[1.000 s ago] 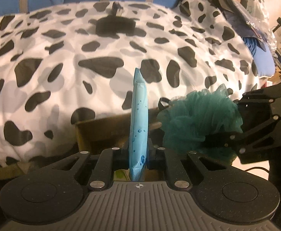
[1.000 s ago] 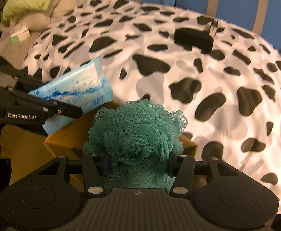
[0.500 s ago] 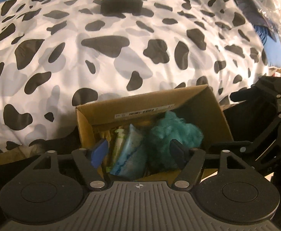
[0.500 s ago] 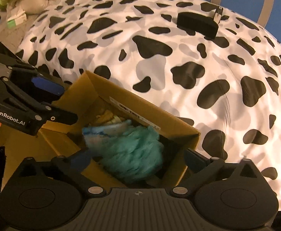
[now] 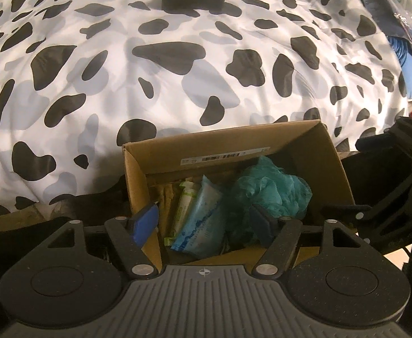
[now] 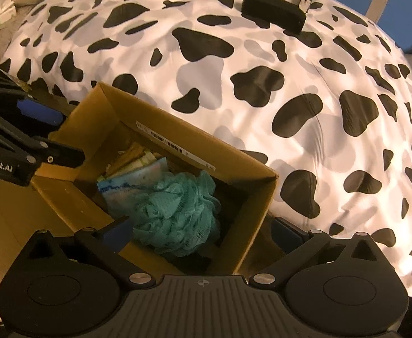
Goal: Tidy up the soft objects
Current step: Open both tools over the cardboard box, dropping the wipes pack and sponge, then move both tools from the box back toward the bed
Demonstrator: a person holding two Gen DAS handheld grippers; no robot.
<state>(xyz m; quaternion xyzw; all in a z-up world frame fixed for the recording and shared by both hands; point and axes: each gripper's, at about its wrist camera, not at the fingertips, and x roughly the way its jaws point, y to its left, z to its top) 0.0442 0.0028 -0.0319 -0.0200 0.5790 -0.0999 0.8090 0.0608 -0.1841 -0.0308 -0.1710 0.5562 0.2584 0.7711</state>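
Both drops done since a second ago: left claw (image 5: 203, 222) released the blue wipes pack (image 5: 201, 217), right claw (image 6: 203, 233) released the teal mesh pouf (image 6: 177, 211). Both claws now open, empty, above the cardboard box (image 6: 251, 169) beside the bed (image 6: 234, 56). Items lie side by side inside; next pickup pending

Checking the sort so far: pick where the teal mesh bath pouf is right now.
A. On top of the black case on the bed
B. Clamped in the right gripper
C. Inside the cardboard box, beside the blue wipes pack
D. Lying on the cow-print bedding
C: the teal mesh pouf lies loose inside the cardboard box, against the blue wipes pack, and the right gripper hangs open above it, holding nothing.
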